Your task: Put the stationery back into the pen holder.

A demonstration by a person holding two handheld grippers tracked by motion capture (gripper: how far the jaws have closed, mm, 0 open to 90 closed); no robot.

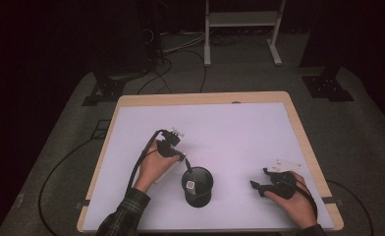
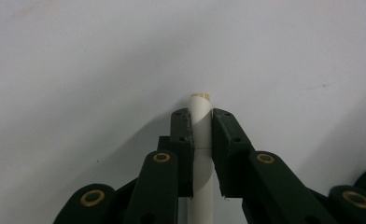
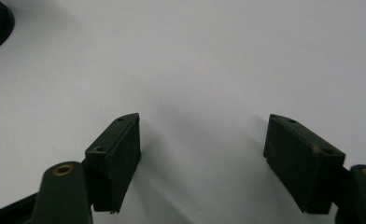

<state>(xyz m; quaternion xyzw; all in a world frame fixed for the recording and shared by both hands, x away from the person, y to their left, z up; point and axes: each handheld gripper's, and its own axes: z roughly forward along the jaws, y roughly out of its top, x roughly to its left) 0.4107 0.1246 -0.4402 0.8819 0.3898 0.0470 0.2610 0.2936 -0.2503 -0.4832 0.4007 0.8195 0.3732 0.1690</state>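
Left hand-held gripper (image 2: pixel 200 126): its jaws are closed on a white cylindrical stick (image 2: pixel 200 140), whose tan-capped end projects just beyond the pads above the pale tabletop (image 2: pixel 78 70). In the high view this hand-held gripper (image 1: pixel 173 147) is seen left of centre, and the stick (image 1: pixel 168 169) is partly hidden under the hand. A black mesh cup (image 1: pixel 198 187) stands just to its right, near the front edge, with a small tagged item inside. Right hand-held gripper (image 3: pixel 202 149): jaws are held wide apart, nothing between them; it (image 1: pixel 259 186) is seen well right of the cup. Cables and a white stand lie on the floor beyond.
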